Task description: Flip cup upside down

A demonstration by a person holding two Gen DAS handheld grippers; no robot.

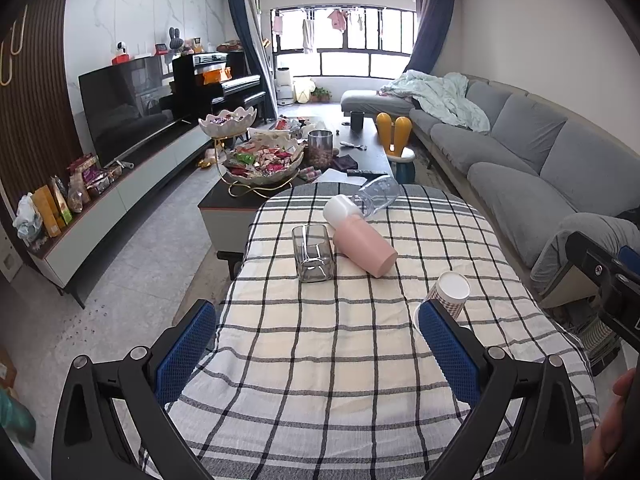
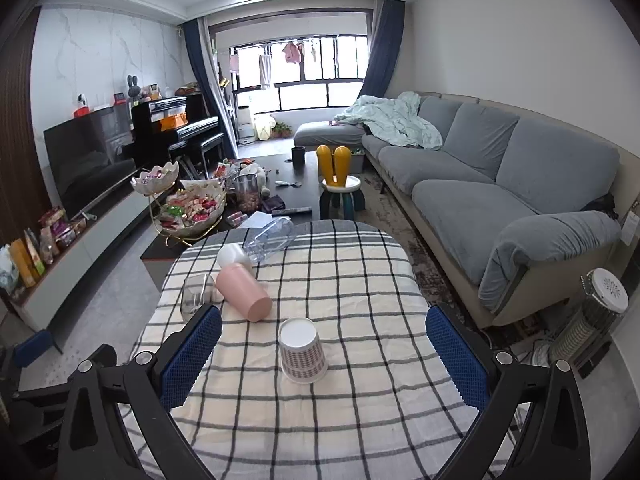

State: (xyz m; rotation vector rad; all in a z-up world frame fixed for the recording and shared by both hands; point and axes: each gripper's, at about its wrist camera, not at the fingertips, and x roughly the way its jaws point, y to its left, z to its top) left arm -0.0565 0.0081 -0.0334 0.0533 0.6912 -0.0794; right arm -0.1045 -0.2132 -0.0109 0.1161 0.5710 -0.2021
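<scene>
A patterned paper cup [image 2: 302,350] stands upside down on the checked tablecloth [image 2: 360,280], between my right gripper's open fingers and a little ahead of them; in the left wrist view the cup [image 1: 450,294] sits just beyond the right blue pad. My right gripper [image 2: 324,354] is open and empty. My left gripper [image 1: 318,350] is open and empty over the near part of the tablecloth [image 1: 320,360]. A pink cup [image 1: 362,246] lies on its side, with a white cup [image 1: 340,208], a clear plastic cup [image 1: 378,194] and a square glass [image 1: 312,254] lying near it.
A coffee table with tiered snack bowls [image 1: 260,156] stands beyond the table. A grey sofa [image 2: 500,184] runs along the right. A TV [image 1: 128,104] and low cabinet are on the left. A heater [image 2: 592,320] stands at the right floor.
</scene>
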